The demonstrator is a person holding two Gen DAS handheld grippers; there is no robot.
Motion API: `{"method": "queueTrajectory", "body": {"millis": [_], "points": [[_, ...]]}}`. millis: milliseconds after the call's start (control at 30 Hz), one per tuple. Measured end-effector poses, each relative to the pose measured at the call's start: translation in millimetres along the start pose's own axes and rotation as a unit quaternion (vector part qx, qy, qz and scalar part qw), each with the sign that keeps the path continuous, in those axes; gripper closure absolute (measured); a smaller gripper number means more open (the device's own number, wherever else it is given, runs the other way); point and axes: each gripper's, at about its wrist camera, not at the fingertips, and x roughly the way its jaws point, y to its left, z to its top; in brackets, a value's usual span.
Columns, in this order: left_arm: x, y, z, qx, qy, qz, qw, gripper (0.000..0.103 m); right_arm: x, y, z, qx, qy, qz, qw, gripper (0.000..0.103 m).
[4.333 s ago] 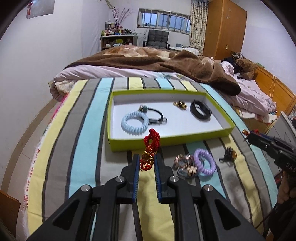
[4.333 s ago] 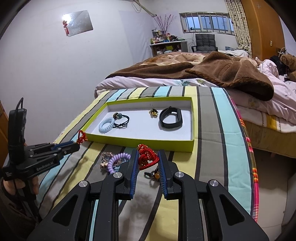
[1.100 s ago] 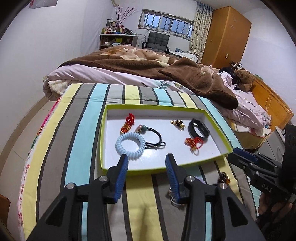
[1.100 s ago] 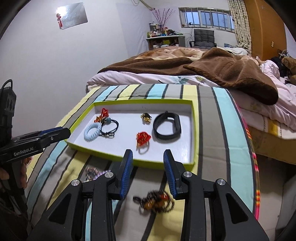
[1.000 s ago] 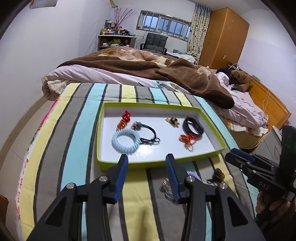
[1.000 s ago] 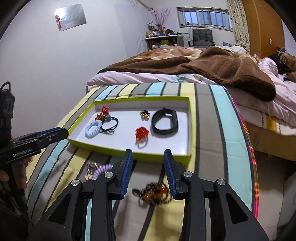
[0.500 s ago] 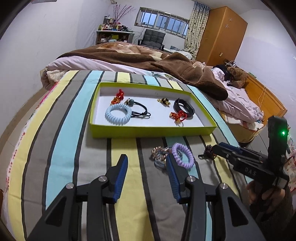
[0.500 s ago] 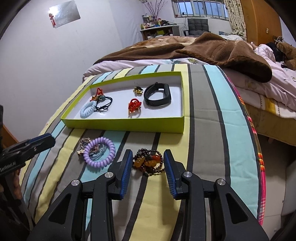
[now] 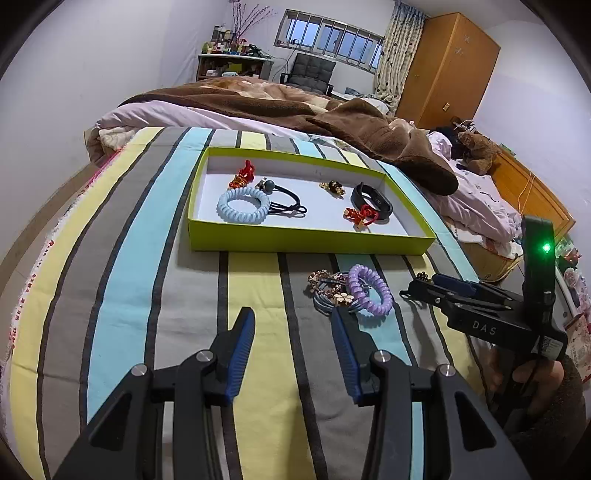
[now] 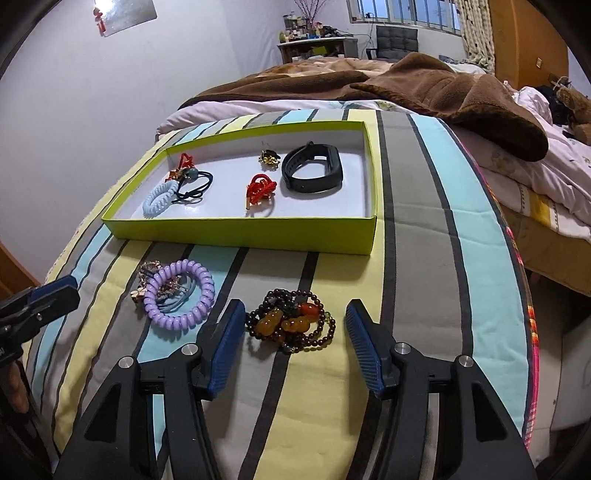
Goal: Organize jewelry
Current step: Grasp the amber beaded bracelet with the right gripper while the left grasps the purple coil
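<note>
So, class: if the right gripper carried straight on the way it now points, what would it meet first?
Most likely the beaded bracelet, lying on the striped bedspread between the right gripper's just-opened jaws, though depth is hard to judge.

Light: even, soft indoor light; the window [image 9: 328, 38] shows dim blue daylight.
Shadows: soft, short shadows under the green tray [image 10: 236, 227] and bracelets.
Glare: a bright patch on the wall mirror [image 10: 125, 13].
Sharpness: both views crisp, no motion blur.
Edges: strong fisheye bending, black corners.
</note>
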Motion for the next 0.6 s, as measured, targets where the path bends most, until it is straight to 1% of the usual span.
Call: {"method": "queueTrajectory", "body": {"millis": [133, 167, 200, 233, 300, 367, 400, 533, 600], "points": [[3, -1, -1, -0.001, 0.002, -0.002, 1.0, 0.058, 0, 0, 0, -0.003, -0.001, -0.004, 1.0, 0.046], [3, -1, -2, -0.001, 0.003, -0.004, 1.0, 0.058, 0, 0, 0, -0.005, -0.001, -0.006, 1.0, 0.047], [4, -1, -2, -0.001, 0.004, -0.004, 1.0, 0.058, 0, 0, 0, -0.006, -0.001, -0.009, 1.0, 0.05], [4, -2, -1, -0.001, 0.005, -0.004, 1.0, 0.058, 0, 1, 1, -0.006, -0.003, -0.007, 1.0, 0.057], [5, -3, -2, 0.0, 0.005, -0.007, 1.0, 0.058, -1, 0, 1, -0.005, -0.004, -0.008, 1.0, 0.062], [5, -7, -1, 0.004, 0.006, -0.012, 0.9999, 0.058, -2, 0, 0, -0.005, -0.009, -0.009, 1.0, 0.071], [5, -9, 0, 0.006, 0.007, -0.015, 0.9998, 0.058, -4, -1, 0, -0.004, -0.013, -0.009, 1.0, 0.073], [9, -17, 3, 0.016, 0.01, -0.021, 0.9996, 0.058, -6, -2, -1, 0.001, -0.017, -0.01, 1.0, 0.074], [11, -21, 4, 0.018, 0.013, -0.023, 0.9995, 0.058, -9, -4, -1, 0.008, -0.023, -0.009, 1.0, 0.076]]}}
